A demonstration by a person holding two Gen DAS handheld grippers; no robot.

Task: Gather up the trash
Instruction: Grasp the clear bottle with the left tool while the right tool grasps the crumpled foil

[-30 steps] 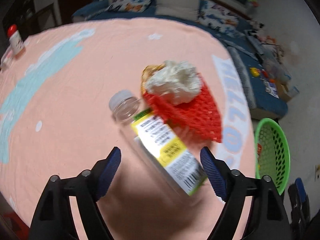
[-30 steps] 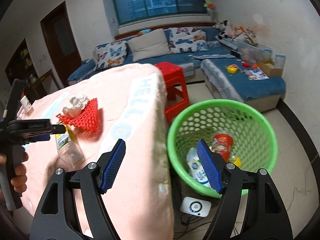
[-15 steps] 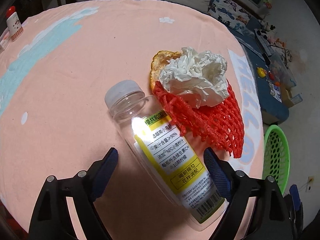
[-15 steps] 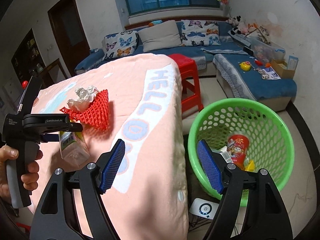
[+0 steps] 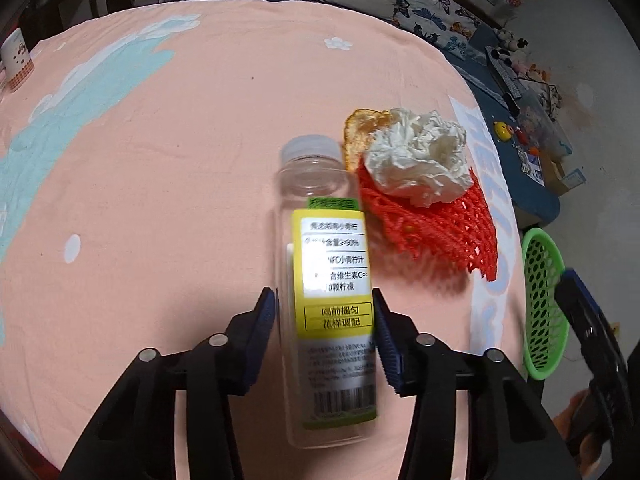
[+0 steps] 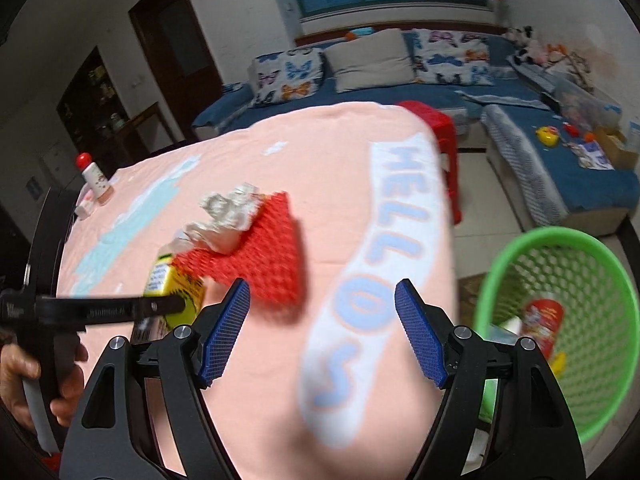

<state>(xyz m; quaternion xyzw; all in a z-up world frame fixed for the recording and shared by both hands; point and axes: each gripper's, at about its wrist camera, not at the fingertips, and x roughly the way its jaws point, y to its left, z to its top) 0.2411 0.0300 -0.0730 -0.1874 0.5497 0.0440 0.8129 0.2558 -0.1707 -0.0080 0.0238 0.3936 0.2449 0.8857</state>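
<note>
- Left wrist view: my left gripper [image 5: 323, 322] has just been closing, and its blue pads now sit against both sides of the clear plastic bottle [image 5: 327, 280], which lies on its side between them, white cap pointing away from me.
- The bottle rests on a pink tablecloth [image 5: 192, 152] with pale blue cloud shapes and small white flowers; the cloth covers the whole table.
- Just beyond the bottle's cap end lies a red foam net [image 5: 432, 224], with a crumpled white tissue [image 5: 418, 160] on top of it and an orange peel [image 5: 362, 132] poking out behind.
- A white mug with red print [image 5: 16, 60] stands at the far left edge of the table.
- Off the right edge, a green mesh basket [image 5: 544, 304] stands on the floor.
- Right wrist view: my right gripper [image 6: 322, 332] hangs over the tablecloth's "HELLO" lettering [image 6: 396, 216] with its jaws wide apart and nothing between them.
- From here I see a hand [image 6: 36, 376] on the left gripper's handle, the bottle's yellow label beside the red net.
- The green basket stands on a tiled floor at the right, with a red can [image 6: 544, 320] and other scraps inside.
- Behind the table are a red stool [image 6: 436, 120], a blue sofa [image 6: 400, 80] with butterfly cushions, a dark window and a dark door.
</note>
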